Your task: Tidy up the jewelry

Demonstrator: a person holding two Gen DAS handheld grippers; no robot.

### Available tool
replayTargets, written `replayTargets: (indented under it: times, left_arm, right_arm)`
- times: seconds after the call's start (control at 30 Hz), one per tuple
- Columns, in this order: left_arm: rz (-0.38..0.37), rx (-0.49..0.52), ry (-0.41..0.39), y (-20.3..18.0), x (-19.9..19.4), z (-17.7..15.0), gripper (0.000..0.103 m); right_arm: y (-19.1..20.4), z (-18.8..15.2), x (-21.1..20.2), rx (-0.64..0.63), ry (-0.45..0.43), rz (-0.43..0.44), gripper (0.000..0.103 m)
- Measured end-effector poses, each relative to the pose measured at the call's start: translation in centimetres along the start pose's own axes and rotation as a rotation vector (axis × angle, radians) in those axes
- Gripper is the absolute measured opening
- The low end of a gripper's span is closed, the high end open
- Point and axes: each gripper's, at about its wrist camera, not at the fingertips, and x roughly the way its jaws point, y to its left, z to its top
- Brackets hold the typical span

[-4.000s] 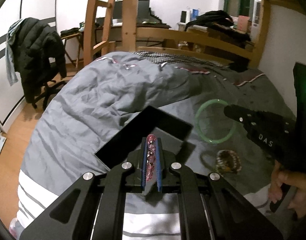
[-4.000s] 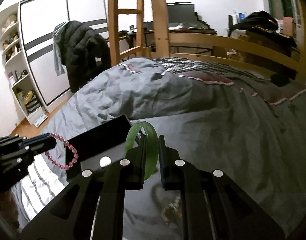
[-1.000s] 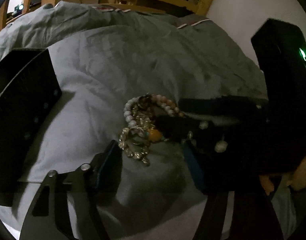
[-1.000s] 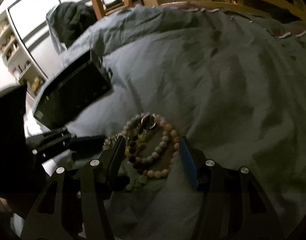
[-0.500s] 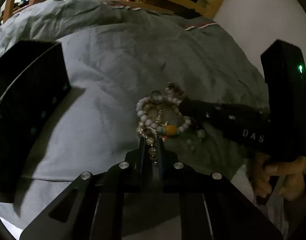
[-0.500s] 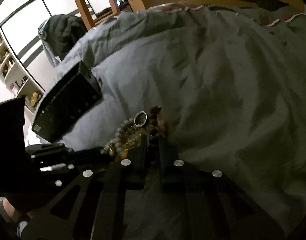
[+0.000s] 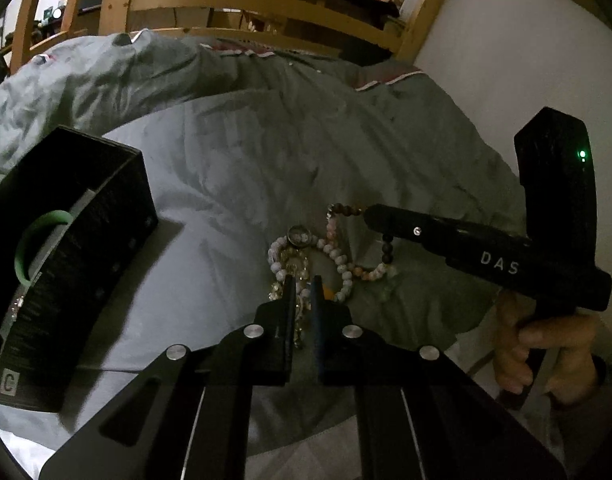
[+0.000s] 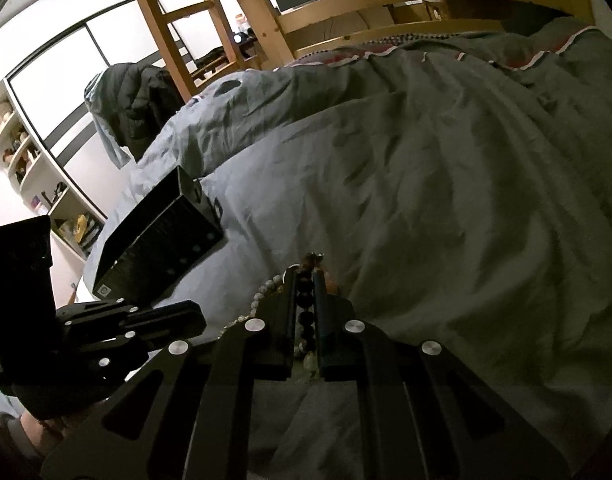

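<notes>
**Jewelry half sorted: one bangle boxed, tangle being pulled apart**

Jewelry (image 7: 326, 256) is lying in a knotted heap on the grey duvet (image 7: 242, 168), near its front edge and just ahead of both tools. Nearest the left wrist camera, the left gripper (image 7: 302, 284) is pinching a glittery chain bracelet (image 7: 294, 276), its jaws closed down onto the links. Just beyond, a pale bead bracelet (image 7: 338, 258) is sprawling across the cloth, tangled with the chain. The right gripper (image 8: 305, 280) is coming in from the right side, its jaws clamped on a dark bead bracelet (image 8: 305, 304) that is hanging in a short strand below the tip in the left view. Both tools appear to be drawing their pieces away from the heap, so the separating step looks to be under way rather than finished.

Farther off toward the left edge of the duvet, the black box (image 7: 86, 216) is standing open with a green bangle (image 7: 30, 240) already resting inside. Judging by this, one piece is put away, while three or so bracelets are waiting to be untangled and carried over.
</notes>
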Motion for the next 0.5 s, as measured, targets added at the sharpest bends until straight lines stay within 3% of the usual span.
replayTargets:
  times: [0.2, 0.3, 0.37, 0.43, 0.5]
  left_arm:
    - [0.002, 0.005, -0.001, -0.1, -0.4, 0.0, 0.007]
    - [0.011, -0.006, 0.037, 0.3, 0.5, -0.2, 0.01]
    - [0.028, -0.009, 0.073, 0.4, 1.7, -0.5, 0.037]
    - [0.041, 0.01, 0.071, 0.2, 2.3, -0.8, 0.044]
    - [0.039, 0.026, 0.072, -0.2, 2.8, -0.9, 0.044]
  right_arm:
    - [0.4, 0.2, -0.9, 0.001, -0.021, 0.006, 0.009]
    - [0.5, 0.2, -0.9, 0.0, -0.017, 0.005, 0.009]
    - [0.4, 0.1, -0.9, 0.002, -0.013, 0.005, 0.009]
    - [0.4, 0.0, -0.8, 0.003, -0.011, 0.006, 0.009]
    - [0.3, 0.0, -0.7, 0.005, -0.01, 0.007, 0.009]
